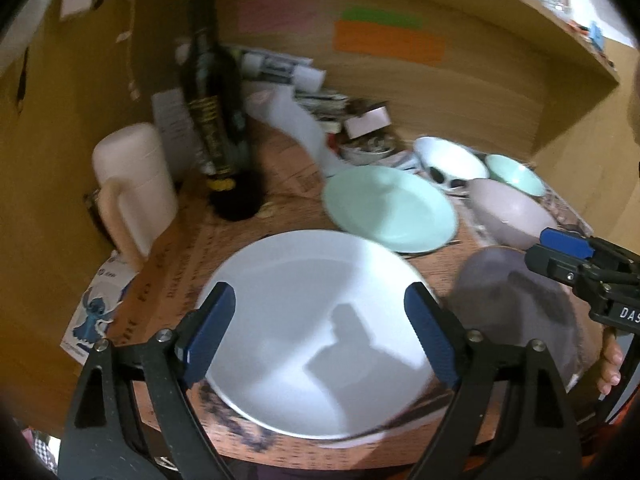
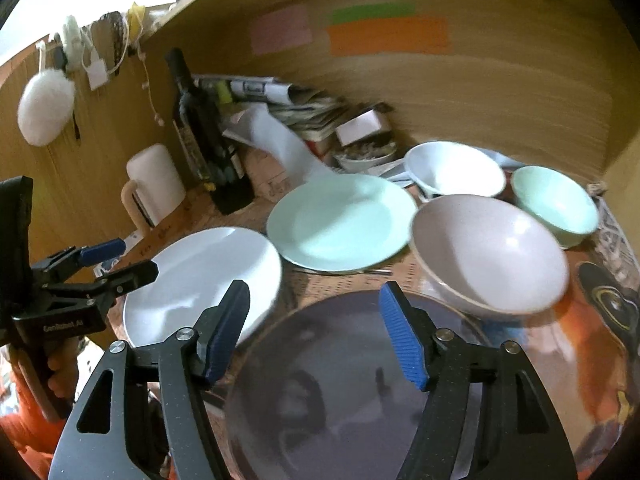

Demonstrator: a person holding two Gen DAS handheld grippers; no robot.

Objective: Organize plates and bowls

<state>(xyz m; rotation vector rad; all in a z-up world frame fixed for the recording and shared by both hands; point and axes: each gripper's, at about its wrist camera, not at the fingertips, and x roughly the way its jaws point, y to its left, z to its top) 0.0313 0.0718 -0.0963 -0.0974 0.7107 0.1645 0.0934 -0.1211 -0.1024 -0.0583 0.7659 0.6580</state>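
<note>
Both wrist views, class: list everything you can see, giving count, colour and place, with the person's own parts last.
Plates: 3; white front left, mint middle, grey front right.
Bowls: 3 clear; pinkish, white, mint, at right.
Bottle: 1, dark, back left.
Jug: 1, cream, left.
Papers: pile, back.
Notes: 3; pink, green, orange, on wall.
Left gripper: black, blue pads, open over white plate.
Right gripper: open over grey plate.
</note>
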